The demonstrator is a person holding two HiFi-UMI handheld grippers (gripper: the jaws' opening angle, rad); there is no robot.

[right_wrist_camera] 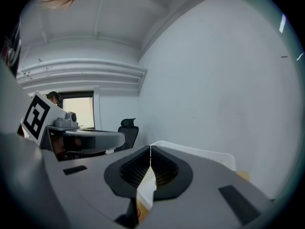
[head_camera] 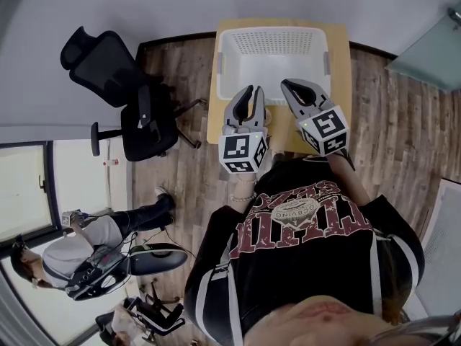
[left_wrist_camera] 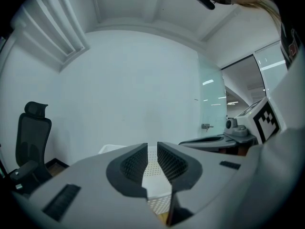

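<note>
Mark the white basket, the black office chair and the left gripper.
white basket (head_camera: 225,67), head view, its left wall.
black office chair (head_camera: 148,128), head view, the seat.
left gripper (head_camera: 253,91), head view, midway between its fingertips.

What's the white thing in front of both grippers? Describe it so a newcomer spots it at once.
By the pale wall, right of the black office chair, stands a small light-wood table. On it, just ahead of the left gripper and right gripper, sits the basket. It is the only white plastic tub on that table, rectangular, with perforated walls.
</note>
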